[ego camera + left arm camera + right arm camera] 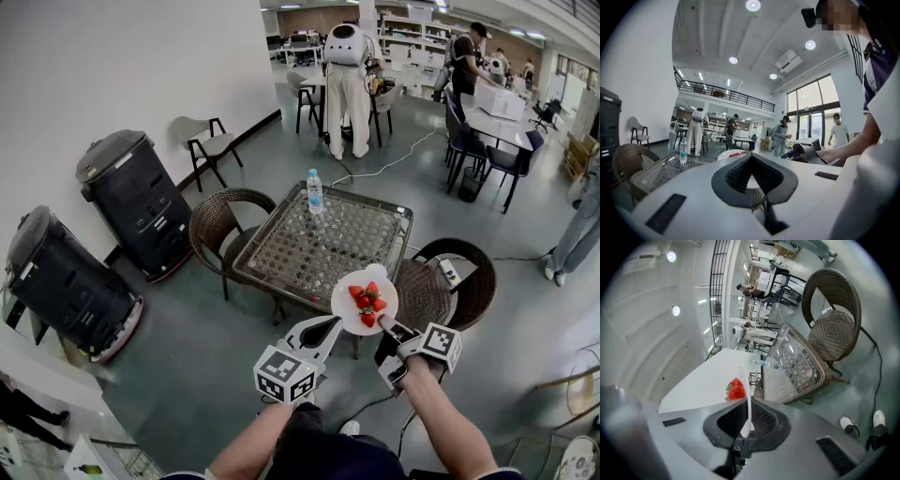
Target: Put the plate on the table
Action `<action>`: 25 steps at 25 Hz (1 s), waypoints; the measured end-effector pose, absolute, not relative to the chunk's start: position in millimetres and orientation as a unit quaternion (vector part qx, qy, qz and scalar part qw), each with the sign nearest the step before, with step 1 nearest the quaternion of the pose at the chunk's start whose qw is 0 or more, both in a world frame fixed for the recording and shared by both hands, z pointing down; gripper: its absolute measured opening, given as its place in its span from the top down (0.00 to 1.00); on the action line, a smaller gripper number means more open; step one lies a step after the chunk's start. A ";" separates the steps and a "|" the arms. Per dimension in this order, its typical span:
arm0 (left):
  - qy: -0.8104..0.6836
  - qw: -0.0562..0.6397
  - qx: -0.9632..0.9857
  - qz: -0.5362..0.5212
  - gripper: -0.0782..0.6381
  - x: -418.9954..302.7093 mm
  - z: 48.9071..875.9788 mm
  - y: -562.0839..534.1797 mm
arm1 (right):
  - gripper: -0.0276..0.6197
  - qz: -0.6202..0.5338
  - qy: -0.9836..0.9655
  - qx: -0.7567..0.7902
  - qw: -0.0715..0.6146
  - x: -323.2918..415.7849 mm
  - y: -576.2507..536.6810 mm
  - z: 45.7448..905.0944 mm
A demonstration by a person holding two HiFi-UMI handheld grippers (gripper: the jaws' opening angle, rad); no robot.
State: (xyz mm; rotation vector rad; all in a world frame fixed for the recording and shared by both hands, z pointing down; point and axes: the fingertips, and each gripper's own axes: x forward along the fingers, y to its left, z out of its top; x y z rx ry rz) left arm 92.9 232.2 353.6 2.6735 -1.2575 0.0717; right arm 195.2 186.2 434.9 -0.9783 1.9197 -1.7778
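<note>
**Plate with strawberries: held above the counter**

Right claw point(749, 408) – clenched on the rim of the white plate point(345, 306), which carries strawberries point(367, 301). The plate is aloft, seen against the near edge of the glass-topped wicker counter point(281, 253). Left claw point(751, 157) – pressed together and empty, tips just beside the plate's rim. A water bottle point(315, 192) stands on the counter's far side.

Place: we read an open-plan robotics lab | Signs: white humanoid robot point(347, 80) (so it looks to us) standing among work desks point(487, 120) with people at them | bulky black machines point(139, 202) along the wall | cable point(394, 159) trailing over the grey floor | mezzanine railing point(723, 92), tall windows point(808, 110) | wicker chairs point(214, 223) round a glass-topped table point(300, 258)
</note>
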 end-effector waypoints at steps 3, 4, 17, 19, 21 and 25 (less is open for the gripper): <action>-0.423 0.095 0.901 0.026 0.88 93.8 353.1 233.7 | 0.94 -0.630 0.676 -0.337 0.180 193.1 187.7 431.8; -0.423 0.095 0.901 0.027 0.88 94.3 353.1 234.1 | 0.94 -0.629 0.677 -0.337 0.180 193.5 187.9 431.9; -0.426 0.096 0.899 0.029 0.88 98.3 356.1 233.1 | 0.94 -0.634 0.679 -0.325 0.178 195.5 184.3 433.8; -0.427 0.098 0.898 0.029 0.88 98.1 358.9 232.2 | 0.94 -0.632 0.681 -0.325 0.175 195.9 181.3 435.3; -0.429 0.100 0.897 0.029 0.88 99.1 362.0 230.4 | 0.94 -0.630 0.685 -0.325 0.170 197.5 176.4 435.8; -0.432 0.102 0.896 0.030 0.88 99.9 366.1 221.2 | 0.94 -0.627 0.688 -0.327 0.165 201.5 160.5 433.1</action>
